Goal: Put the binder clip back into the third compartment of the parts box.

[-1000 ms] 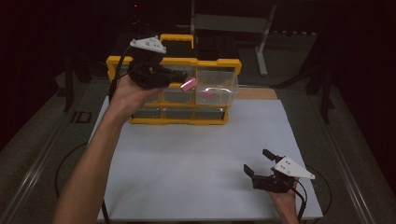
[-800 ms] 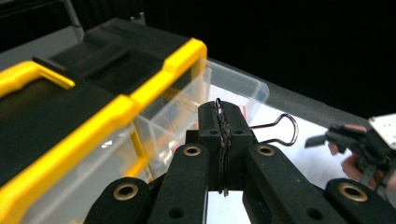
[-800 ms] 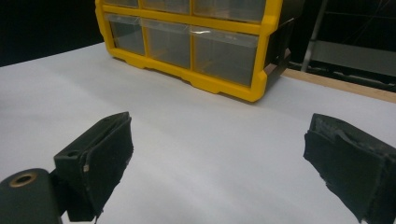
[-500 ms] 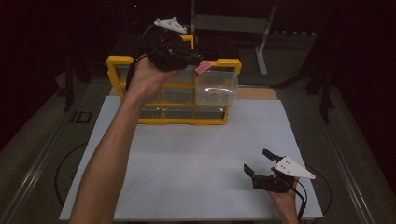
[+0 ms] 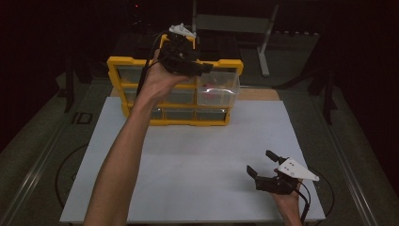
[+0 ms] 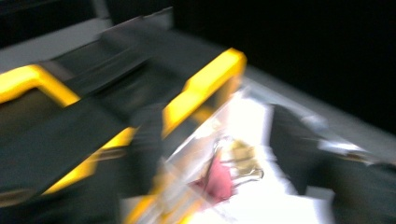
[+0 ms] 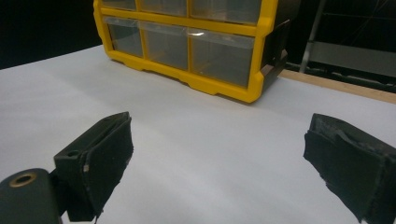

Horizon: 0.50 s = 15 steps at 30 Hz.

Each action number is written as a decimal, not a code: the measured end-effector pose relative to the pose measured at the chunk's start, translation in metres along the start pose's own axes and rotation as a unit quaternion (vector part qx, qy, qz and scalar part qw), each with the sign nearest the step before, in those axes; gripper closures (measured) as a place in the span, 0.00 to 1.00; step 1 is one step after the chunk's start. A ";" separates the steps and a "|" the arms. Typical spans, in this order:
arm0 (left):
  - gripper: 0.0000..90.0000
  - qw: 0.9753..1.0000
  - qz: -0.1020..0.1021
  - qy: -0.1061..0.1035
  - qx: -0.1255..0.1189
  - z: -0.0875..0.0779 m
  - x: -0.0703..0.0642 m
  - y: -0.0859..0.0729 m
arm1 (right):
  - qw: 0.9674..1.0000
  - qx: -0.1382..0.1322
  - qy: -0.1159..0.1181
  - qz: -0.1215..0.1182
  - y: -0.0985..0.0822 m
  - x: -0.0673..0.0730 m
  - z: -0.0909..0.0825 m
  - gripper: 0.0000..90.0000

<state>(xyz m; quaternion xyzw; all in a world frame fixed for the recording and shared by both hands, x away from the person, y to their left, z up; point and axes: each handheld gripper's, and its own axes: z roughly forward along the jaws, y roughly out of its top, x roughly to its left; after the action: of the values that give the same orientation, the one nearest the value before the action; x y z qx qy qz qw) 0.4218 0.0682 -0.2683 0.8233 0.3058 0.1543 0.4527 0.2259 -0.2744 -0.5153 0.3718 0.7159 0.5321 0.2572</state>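
Observation:
A yellow drawer organizer (image 5: 117, 63) stands at the back of the table, its top right clear drawer (image 5: 233, 87) pulled out. My left gripper (image 5: 196, 69) hovers over that drawer. Its jaws have just been opening and now stand apart with nothing pressed between them. In the blurred left gripper view a pink clip (image 6: 219, 179) lies in the clear drawer (image 6: 261, 126) below the left gripper (image 6: 224, 154). The pink clip (image 5: 214, 92) shows faintly inside the drawer. My right gripper (image 5: 259, 161) rests low at the front right, open and holding nothing.
White paper (image 5: 197, 155) covers the table between the organizer and the front edge. The right gripper (image 7: 224, 154) faces the organizer's closed lower drawers (image 7: 219, 53) across bare paper. A metal stand (image 5: 263, 42) sits behind the table in the dark.
The left gripper carried the pink clip to the right, over the open drawer, and its jaws have parted; the clip now lies in the drawer. The right gripper has not moved.

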 end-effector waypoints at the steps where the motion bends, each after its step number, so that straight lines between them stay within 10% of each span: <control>1: 0.21 1.000 -0.004 0.003 0.003 -0.001 0.002 -0.003 | 1.000 0.000 0.000 0.000 0.000 0.000 0.000 0.08; 15: 0.05 1.000 -0.013 0.010 0.015 -0.027 0.018 -0.085 | 1.000 0.004 0.004 -0.004 0.000 0.002 0.002 0.08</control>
<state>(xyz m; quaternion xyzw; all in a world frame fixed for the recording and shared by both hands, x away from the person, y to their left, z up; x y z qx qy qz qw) 0.3904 0.1321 -0.3251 0.8244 0.3227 0.1519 0.4395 0.2262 -0.2715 -0.5154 0.3683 0.7202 0.5297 0.2551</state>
